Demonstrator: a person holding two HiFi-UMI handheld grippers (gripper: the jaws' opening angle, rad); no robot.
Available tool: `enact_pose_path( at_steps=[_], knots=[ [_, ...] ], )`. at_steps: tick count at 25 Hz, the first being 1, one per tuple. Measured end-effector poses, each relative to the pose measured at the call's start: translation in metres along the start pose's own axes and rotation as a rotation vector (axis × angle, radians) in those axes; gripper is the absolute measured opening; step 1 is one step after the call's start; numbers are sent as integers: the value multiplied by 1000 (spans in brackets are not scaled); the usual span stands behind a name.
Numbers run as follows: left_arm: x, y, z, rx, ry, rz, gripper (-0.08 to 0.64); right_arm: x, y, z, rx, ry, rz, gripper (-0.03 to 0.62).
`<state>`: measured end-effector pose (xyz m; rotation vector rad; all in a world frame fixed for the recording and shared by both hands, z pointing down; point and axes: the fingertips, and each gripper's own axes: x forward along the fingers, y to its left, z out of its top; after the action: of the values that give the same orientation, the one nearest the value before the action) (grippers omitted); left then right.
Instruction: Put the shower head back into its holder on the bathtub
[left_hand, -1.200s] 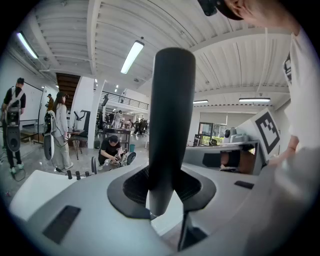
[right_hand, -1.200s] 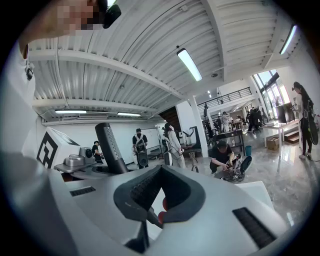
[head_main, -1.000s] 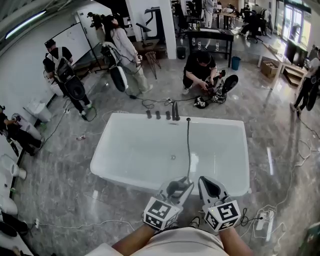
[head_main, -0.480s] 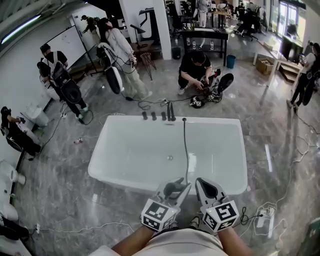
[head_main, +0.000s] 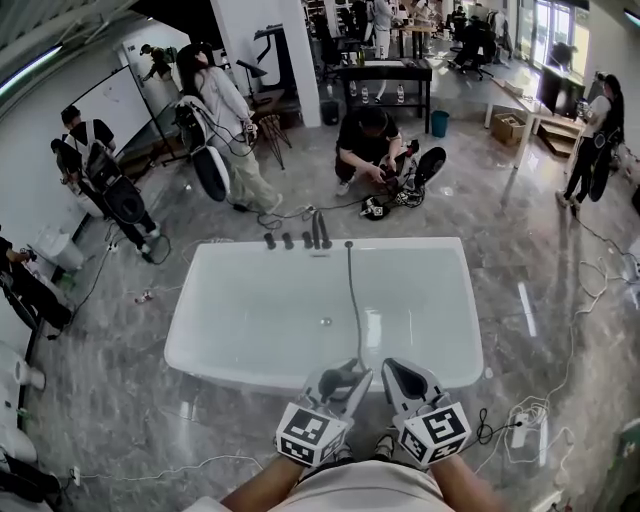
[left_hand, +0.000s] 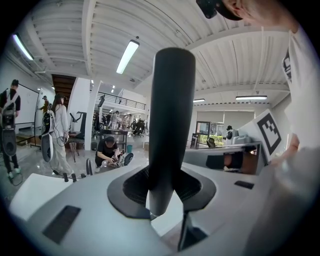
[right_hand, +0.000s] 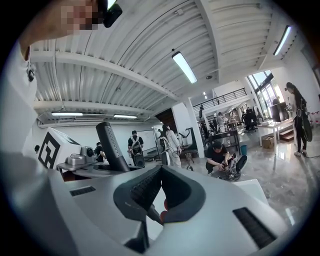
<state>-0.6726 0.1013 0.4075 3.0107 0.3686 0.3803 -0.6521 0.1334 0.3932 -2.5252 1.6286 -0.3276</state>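
The white bathtub lies just ahead of me in the head view. A thin dark hose runs from the far rim, beside the dark taps, across the tub to my grippers. My left gripper is shut on the shower head's black handle, which stands upright between its jaws. From the right gripper view the same handle rises to the left. My right gripper sits close beside the left, above the near rim, shut with nothing held. The holder itself cannot be made out.
A person crouches over gear behind the tub, and others stand at the back left. Cables and a power strip lie on the floor to my right. White toilets line the left edge.
The head view has shifted, so the tub and the room sit a little differently in frame. Both grippers keep their places side by side at the near rim, grip unchanged.
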Motion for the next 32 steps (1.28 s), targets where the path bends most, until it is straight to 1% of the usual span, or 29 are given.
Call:
enact_pose_path(
  at_steps=[7, 11, 18, 21, 24, 32],
  knots=[
    [15, -15, 11, 2, 0, -39, 117, -10, -11, 10, -5, -21, -22, 15],
    [27, -28, 11, 11, 2, -66, 117, -24, -24, 9, -6, -28, -56, 15],
    [61, -58, 14, 29, 17, -102, 117, -61, -67, 11, 17, -52, -136, 15],
    [76, -75, 14, 37, 25, -123, 117, -80, -88, 8, 42, -61, -187, 15],
    [89, -93, 13, 54, 38, -162, 117, -98, -102, 5, 60, -70, -232, 15],
    [143, -130, 14, 82, 74, -310, 117, -134, -157, -3, 119, -86, -409, 15]
  ],
)
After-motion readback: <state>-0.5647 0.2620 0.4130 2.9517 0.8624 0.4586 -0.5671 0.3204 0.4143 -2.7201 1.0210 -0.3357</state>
